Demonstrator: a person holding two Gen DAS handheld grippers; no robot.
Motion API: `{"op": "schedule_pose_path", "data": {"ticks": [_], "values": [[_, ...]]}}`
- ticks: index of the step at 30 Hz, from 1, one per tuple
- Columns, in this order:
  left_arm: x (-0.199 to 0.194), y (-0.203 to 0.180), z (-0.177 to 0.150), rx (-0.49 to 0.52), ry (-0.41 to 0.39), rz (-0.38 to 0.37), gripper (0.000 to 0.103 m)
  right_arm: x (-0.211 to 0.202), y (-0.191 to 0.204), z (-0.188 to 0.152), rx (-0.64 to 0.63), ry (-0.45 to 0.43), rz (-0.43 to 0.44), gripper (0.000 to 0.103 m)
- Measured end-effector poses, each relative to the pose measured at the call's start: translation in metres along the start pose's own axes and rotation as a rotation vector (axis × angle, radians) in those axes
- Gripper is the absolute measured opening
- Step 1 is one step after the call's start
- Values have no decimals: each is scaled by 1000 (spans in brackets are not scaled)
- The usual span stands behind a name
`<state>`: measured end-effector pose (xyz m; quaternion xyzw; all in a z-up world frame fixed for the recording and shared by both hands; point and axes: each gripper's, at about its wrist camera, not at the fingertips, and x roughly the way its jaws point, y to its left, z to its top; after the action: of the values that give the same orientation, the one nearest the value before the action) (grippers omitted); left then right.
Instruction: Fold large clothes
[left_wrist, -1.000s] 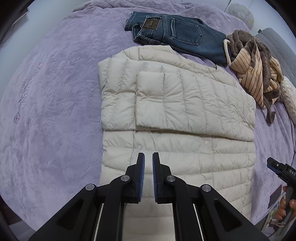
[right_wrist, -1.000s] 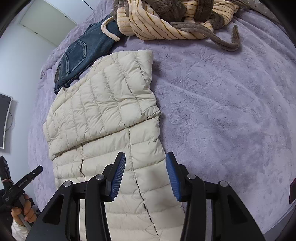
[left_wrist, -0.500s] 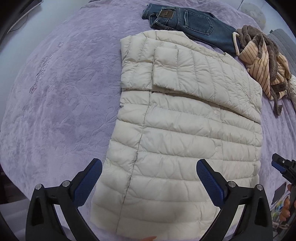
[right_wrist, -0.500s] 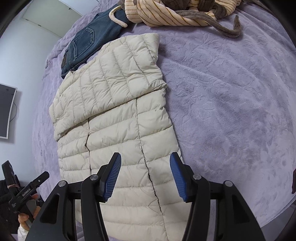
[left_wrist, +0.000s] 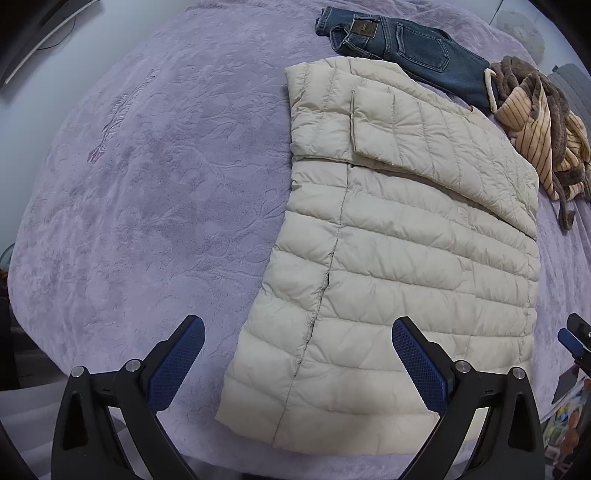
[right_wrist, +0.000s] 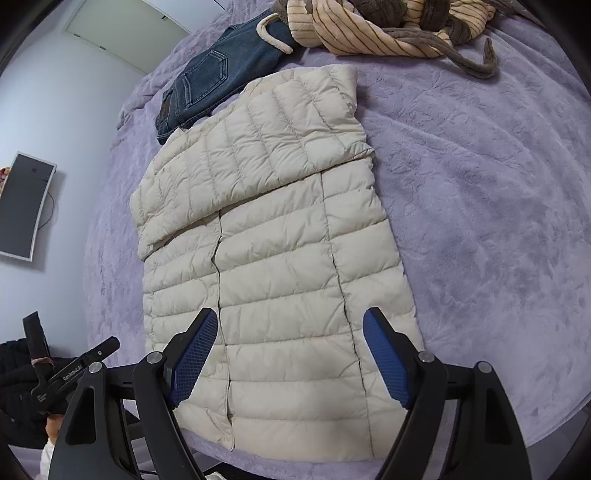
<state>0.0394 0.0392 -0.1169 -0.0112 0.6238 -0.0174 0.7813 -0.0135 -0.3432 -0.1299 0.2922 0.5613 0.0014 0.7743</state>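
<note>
A cream quilted puffer jacket (left_wrist: 399, 258) lies flat on the purple bedspread (left_wrist: 147, 206), both sleeves folded across its chest. It also shows in the right wrist view (right_wrist: 280, 266). My left gripper (left_wrist: 297, 363) is open wide and empty, hovering above the jacket's hem at its left corner. My right gripper (right_wrist: 290, 356) is open and empty, hovering above the hem on the right side. Neither gripper touches the jacket.
Folded blue jeans (left_wrist: 402, 48) lie beyond the jacket's collar. A crumpled striped brown-and-tan garment (left_wrist: 543, 125) lies at the far right. The bed's near edge runs just below the hem. A dark monitor (right_wrist: 22, 210) hangs on the wall at left.
Both grippers pulled back toward the hem and rose. The left gripper went from shut to wide open. The right gripper opened wider. The jacket stayed put.
</note>
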Motion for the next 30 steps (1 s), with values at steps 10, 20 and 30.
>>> {"op": "schedule_pose_path", "data": {"ticks": [10,20,30], "values": [[13,32,-38,27,22,-30,102,24,-3,-58,94,88,-18,83],[27,76,-66,-31,61,-152,102,11,-39,-113,303,53,31,83],[65,83,-102,-186,196,-464,102,42,-62,-152,497,63,200,83]]}}
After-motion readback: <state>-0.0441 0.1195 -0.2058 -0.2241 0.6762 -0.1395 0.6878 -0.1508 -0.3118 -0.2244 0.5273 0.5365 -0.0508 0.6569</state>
